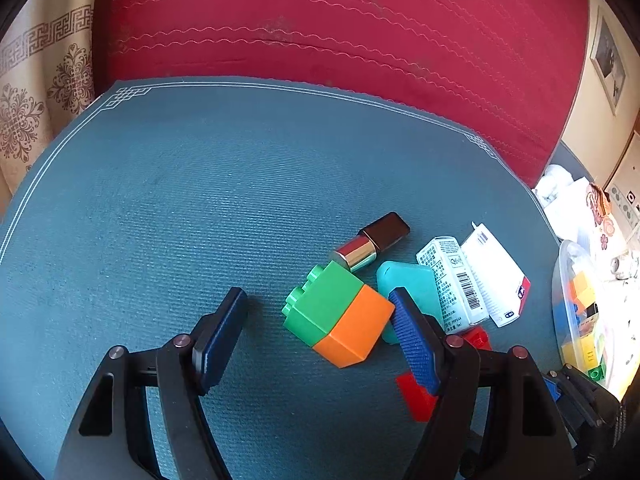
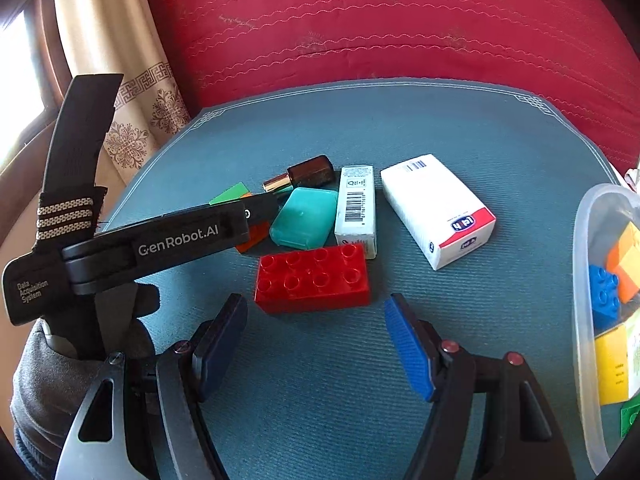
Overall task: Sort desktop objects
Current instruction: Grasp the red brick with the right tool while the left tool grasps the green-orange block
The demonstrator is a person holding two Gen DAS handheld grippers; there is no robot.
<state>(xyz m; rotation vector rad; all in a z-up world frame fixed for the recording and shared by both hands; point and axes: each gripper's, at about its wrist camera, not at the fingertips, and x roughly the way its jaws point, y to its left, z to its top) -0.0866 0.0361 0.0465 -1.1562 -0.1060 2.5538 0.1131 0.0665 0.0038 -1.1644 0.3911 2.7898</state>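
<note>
Both cameras ride on the grippers and look forward and steeply down along the fingers, close over the teal mat on the worktop, facing its far edge and the red cushion behind. The left wrist view sits further left, the right wrist view nearer the right edge. Both share the red brick, the teal case and the white box.
</note>
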